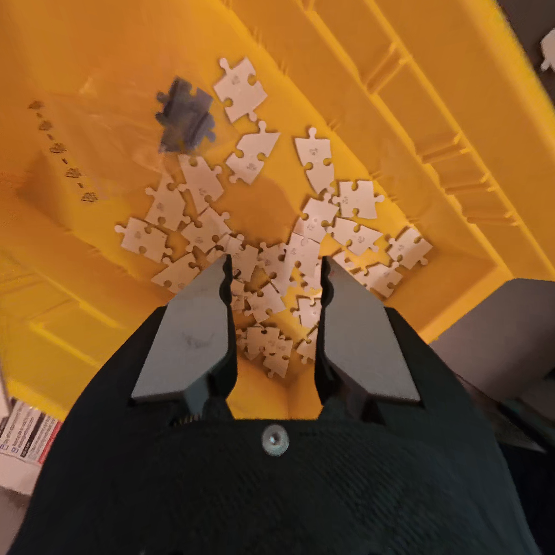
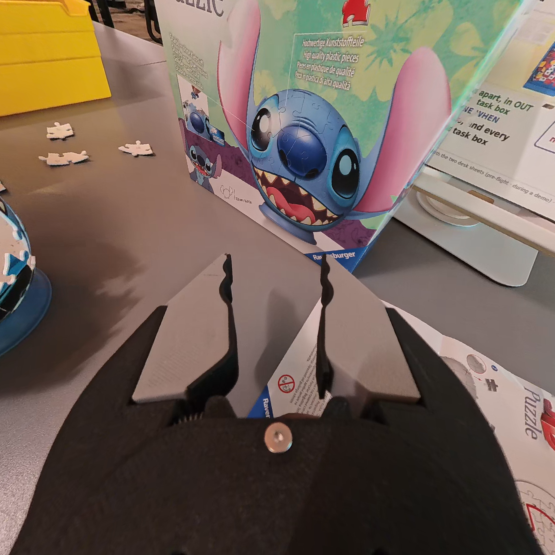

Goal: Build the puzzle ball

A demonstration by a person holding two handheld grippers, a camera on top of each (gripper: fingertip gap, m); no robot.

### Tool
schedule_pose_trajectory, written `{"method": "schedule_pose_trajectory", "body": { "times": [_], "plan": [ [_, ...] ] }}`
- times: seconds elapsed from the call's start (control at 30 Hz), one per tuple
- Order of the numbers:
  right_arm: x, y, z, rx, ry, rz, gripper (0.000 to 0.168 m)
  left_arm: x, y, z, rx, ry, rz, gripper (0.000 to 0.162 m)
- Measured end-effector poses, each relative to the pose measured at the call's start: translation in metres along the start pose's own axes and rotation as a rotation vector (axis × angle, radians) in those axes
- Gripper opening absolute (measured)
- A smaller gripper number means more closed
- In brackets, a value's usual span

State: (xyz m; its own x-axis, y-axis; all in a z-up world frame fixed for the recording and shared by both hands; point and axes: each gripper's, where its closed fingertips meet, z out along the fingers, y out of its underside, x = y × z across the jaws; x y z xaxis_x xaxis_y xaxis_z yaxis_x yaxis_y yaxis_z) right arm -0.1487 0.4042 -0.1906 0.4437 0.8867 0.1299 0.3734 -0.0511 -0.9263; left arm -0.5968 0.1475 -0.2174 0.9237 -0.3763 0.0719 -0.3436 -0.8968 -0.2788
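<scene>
Directly beneath the left gripper [image 1: 274, 261], at twelve o'clock from its tips, lies a heap of loose puzzle pieces [image 1: 264, 288], pale backs up, on the floor of a yellow bin [image 1: 405, 99]. Jaws: spread, holding nothing, poised over the thickest part of the heap. Outliers fan away toward ten and two o'clock; one dark piece [image 1: 184, 115], printed side up, sits apart at eleven o'clock, blurred. Right gripper [image 2: 276, 261]: likewise spread and empty, hovering above the grey table [image 2: 126, 240], pointed at the upright puzzle box [image 2: 315, 120] at twelve o'clock; a folded instruction sheet [image 2: 468, 375] lies under it toward four o'clock. Partly built puzzle ball [image 2: 15, 270], on its blue stand [image 2: 27, 312], occupies nine o'clock of the right gripper, at the frame edge. Three stray white pieces [image 2: 64, 157] rest on the table at ten o'clock. Judgement: the left gripper is far nearer the supply; a pick there wants a piece lying clear of its neighbours.
</scene>
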Motion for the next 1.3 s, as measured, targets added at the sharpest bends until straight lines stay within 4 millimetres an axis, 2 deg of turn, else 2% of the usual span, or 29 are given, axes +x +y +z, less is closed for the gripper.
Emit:
{"method": "schedule_pose_trajectory", "body": {
  "times": [0.13,0.27,0.43,0.5,0.57,0.7,0.97,1.07,1.2,1.3],
  "plan": [
    [0.0,0.0,-0.001,0.005,-0.001,-0.001,0.056,0.005,0.015,0.014,-0.115,-0.021,0.067,0.058],
    [-0.001,0.0,-0.001,0.006,-0.003,-0.003,0.056,0.005,0.015,0.027,-0.149,-0.042,0.1,0.058],
    [-0.001,0.0,-0.001,0.005,-0.001,-0.009,0.056,0.002,0.009,0.03,-0.119,-0.071,0.137,0.057],
    [-0.001,0.0,-0.001,0.003,-0.001,-0.009,0.055,-0.002,0.007,0.031,-0.117,-0.103,0.15,0.048],
    [-0.001,0.001,-0.001,0.001,-0.001,-0.007,0.055,-0.002,0.002,0.029,-0.1,-0.11,0.165,0.022],
    [-0.001,0.001,-0.001,-0.001,-0.002,-0.004,0.055,0.004,-0.01,0.018,-0.018,-0.066,0.164,0.004],
    [-0.001,0.003,0.0,-0.009,-0.001,-0.006,0.054,0.001,-0.011,0.007,0.012,-0.086,0.165,0.0],
    [-0.001,0.002,0.0,-0.007,-0.001,-0.008,0.054,-0.001,-0.011,-0.003,0.035,-0.096,0.158,0.0],
    [0.001,-0.005,-0.005,0.028,0.0,-0.026,0.052,0.003,-0.024,-0.03,0.158,-0.11,0.133,0.0],
    [-0.001,-0.032,-0.018,0.111,-0.033,-0.008,0.051,0.018,-0.042,-0.062,0.3,-0.137,0.103,0.0]
  ]
}}
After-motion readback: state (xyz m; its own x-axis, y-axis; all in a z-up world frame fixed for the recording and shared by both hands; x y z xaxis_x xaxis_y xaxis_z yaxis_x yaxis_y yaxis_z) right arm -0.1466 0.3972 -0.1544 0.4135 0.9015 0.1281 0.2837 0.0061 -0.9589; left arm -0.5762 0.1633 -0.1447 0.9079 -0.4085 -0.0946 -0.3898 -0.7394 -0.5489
